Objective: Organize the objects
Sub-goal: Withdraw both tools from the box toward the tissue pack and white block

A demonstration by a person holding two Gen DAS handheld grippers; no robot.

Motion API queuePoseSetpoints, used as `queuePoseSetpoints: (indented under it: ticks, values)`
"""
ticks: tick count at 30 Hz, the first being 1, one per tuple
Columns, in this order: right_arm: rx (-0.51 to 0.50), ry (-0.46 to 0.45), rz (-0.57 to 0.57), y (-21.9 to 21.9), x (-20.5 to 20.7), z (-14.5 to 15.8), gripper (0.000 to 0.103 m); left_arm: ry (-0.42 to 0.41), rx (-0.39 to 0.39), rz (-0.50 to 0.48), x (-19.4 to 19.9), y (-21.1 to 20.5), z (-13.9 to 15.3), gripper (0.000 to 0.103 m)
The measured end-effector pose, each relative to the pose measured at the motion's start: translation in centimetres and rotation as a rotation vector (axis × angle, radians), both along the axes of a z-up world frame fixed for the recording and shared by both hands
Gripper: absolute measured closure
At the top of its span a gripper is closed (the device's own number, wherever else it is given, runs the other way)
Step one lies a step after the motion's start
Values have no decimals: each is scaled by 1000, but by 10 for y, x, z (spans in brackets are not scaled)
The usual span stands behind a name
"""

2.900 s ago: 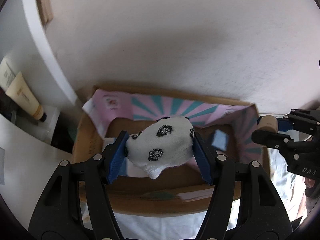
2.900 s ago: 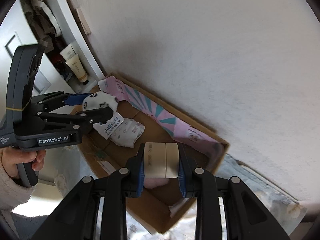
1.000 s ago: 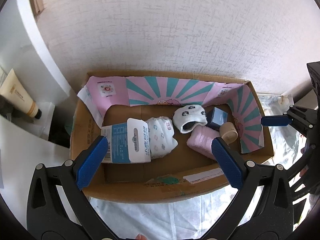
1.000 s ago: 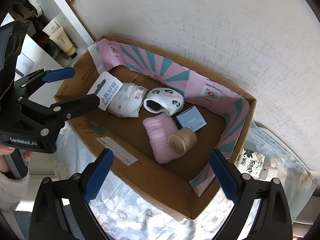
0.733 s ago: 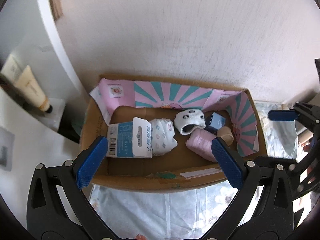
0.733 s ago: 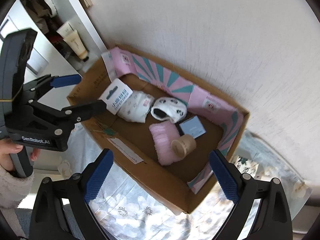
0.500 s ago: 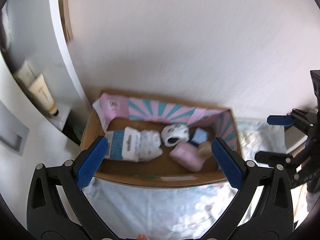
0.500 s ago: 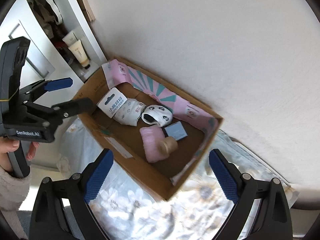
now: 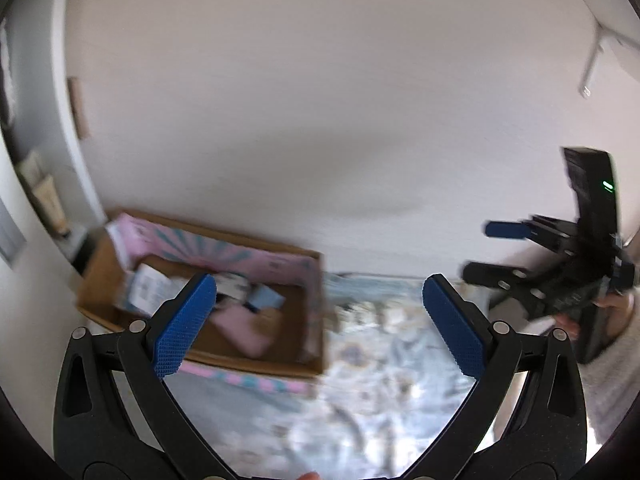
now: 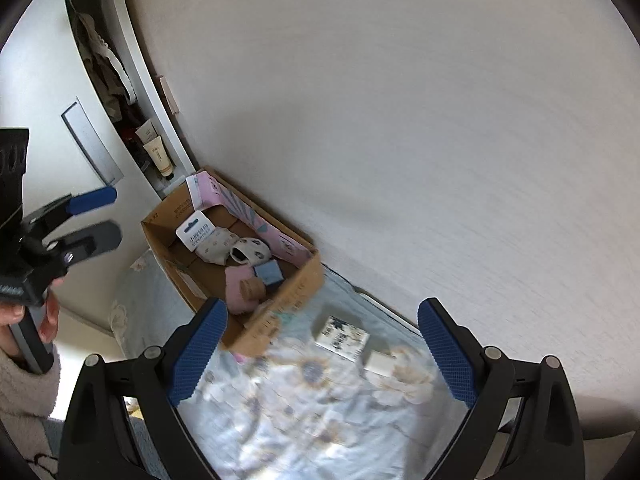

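Observation:
A cardboard box (image 10: 310, 280) with a pink and teal liner sits on a floral bedspread (image 10: 320, 400) against the wall. Inside lie a carded pack of socks (image 10: 199, 235), a white panda sock (image 10: 252, 252), a small blue box (image 10: 269, 273), a pink folded item (image 10: 236, 285) and a tan roll (image 10: 253, 287). My right gripper (image 10: 322, 320) is open and empty, well back from the box. My left gripper (image 9: 318, 312) is open and empty too, with the blurred box (image 9: 256, 364) beyond its left finger. Each gripper shows in the other's view: left gripper (image 10: 105, 216), right gripper (image 9: 490, 250).
On the bedspread right of the box lie a small patterned carton (image 10: 340, 338) and a small white block (image 10: 380, 362). A white shelf unit with cream tubes (image 10: 158, 156) stands left of the box. A white wall (image 10: 400, 120) runs behind. A hand in a fluffy sleeve (image 10: 24, 376) holds the left gripper.
The left gripper let go of the panda sock and the right one the tan roll; both lie in the box. Both grippers opened and drew back up and rightwards.

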State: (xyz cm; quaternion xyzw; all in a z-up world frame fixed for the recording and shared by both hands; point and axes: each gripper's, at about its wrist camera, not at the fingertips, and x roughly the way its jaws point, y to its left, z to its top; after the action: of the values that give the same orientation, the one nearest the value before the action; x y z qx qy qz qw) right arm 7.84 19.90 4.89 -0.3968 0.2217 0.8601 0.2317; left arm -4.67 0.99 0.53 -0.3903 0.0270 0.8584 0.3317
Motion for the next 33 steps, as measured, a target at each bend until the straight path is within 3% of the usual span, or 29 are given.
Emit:
queuePoseSetpoints:
  ticks: [8,12,18,27,33]
  values:
    - [-18,-15,86,16,35,-48,8,-115,32,-22,65,46,-59,0]
    - [-5,-39,141,17,48,-79,8,-221,47,-10,75,63,-102,0]
    - [17,-99,210,20,57,-131,8,-342,66,94,62,83,-163,1]
    - [8,-114,182,12,63,-185,11,-320,0,231,24,119,-207,6]
    - [13,-116,133,10,57,-203,11,-249,-141,245,12,151,-226,10]
